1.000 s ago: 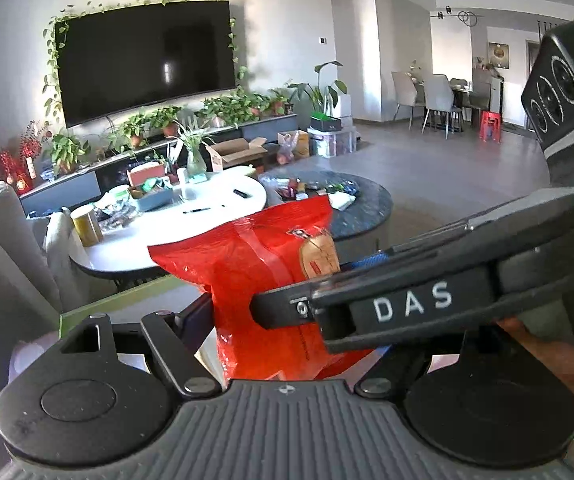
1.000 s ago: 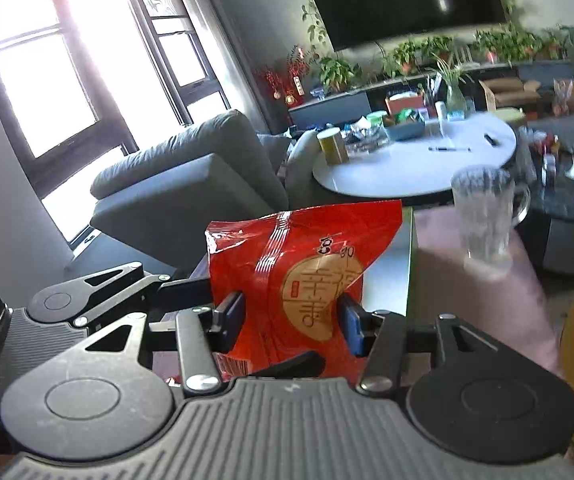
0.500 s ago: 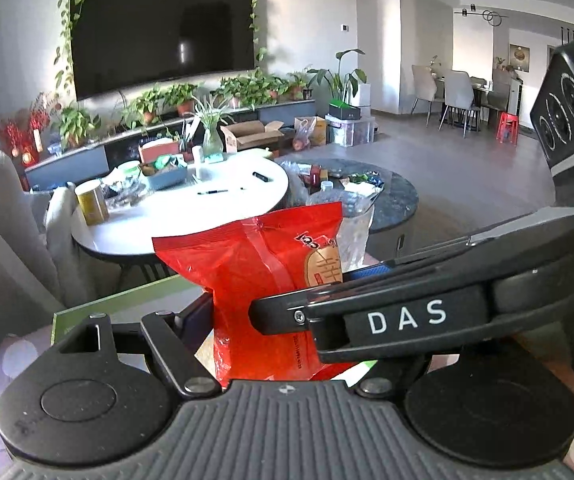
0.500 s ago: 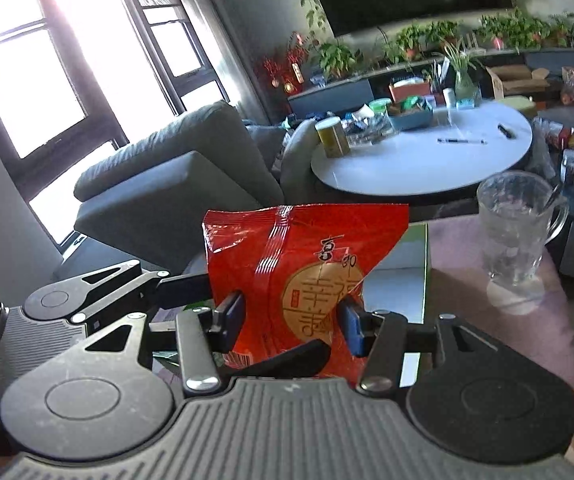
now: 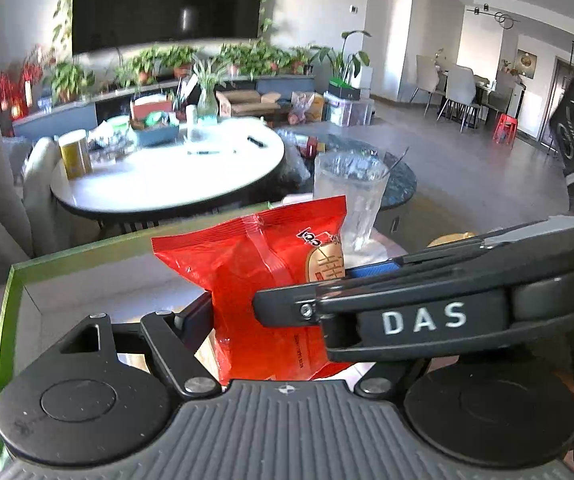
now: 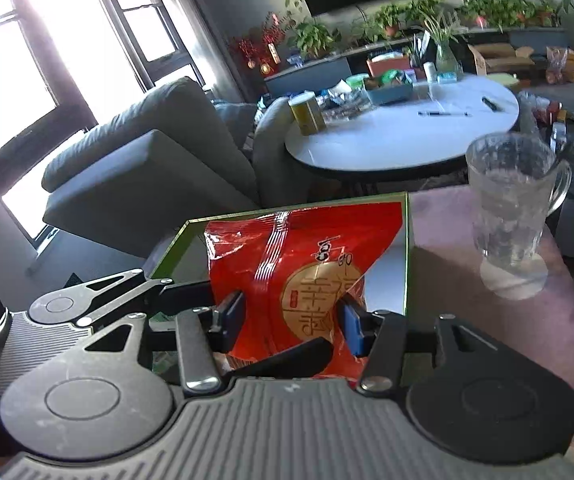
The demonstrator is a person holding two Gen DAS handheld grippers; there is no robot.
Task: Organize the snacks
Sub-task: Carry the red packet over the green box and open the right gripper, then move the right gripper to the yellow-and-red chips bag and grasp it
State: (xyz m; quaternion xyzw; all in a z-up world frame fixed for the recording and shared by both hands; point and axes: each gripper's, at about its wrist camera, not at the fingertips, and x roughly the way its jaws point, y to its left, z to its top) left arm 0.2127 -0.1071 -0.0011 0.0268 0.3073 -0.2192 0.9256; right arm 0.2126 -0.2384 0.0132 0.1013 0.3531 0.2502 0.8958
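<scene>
Your right gripper (image 6: 293, 322) pinches the red bag (image 6: 303, 276). Your left gripper (image 5: 271, 312) grips it too, above the green box (image 6: 406, 240).

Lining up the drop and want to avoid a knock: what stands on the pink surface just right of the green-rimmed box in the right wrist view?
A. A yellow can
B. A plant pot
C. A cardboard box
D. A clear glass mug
D: a clear glass mug stands on the pink surface beside the green-rimmed box, while the right tongs grip the red snack packet above that box.
</scene>
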